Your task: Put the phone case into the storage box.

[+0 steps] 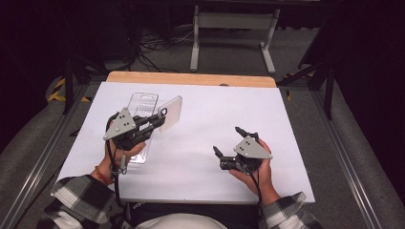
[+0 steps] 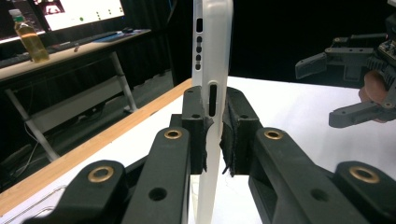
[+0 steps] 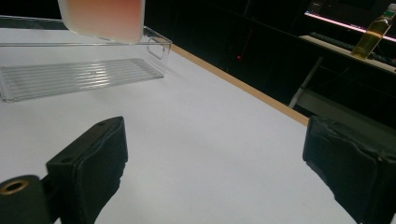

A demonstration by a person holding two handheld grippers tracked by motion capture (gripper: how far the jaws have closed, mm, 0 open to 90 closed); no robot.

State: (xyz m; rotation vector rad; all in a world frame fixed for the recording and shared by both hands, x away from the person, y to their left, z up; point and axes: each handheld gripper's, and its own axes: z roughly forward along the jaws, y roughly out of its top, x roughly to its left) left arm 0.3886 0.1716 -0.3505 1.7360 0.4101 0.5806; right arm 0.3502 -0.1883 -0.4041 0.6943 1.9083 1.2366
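A translucent white phone case (image 1: 171, 110) hangs in the air, edge-on in the left gripper view (image 2: 212, 56), with my left gripper (image 1: 161, 117) shut on its lower part (image 2: 214, 126). Behind and below it a clear plastic tray (image 1: 142, 102) lies on the white table; in the right gripper view the tray (image 3: 79, 74) sits under the case (image 3: 105, 16). My right gripper (image 1: 227, 139) stands open over the table's right half with nothing between its jaws (image 3: 215, 172). It shows at the right of the left gripper view (image 2: 315, 94).
The white table top (image 1: 205, 143) has a wooden strip (image 1: 191, 78) along its far edge. A metal stand (image 1: 234, 21) is on the floor beyond it. A bottle of yellow liquid (image 2: 28, 37) stands on a side desk by a lit monitor (image 2: 84, 11).
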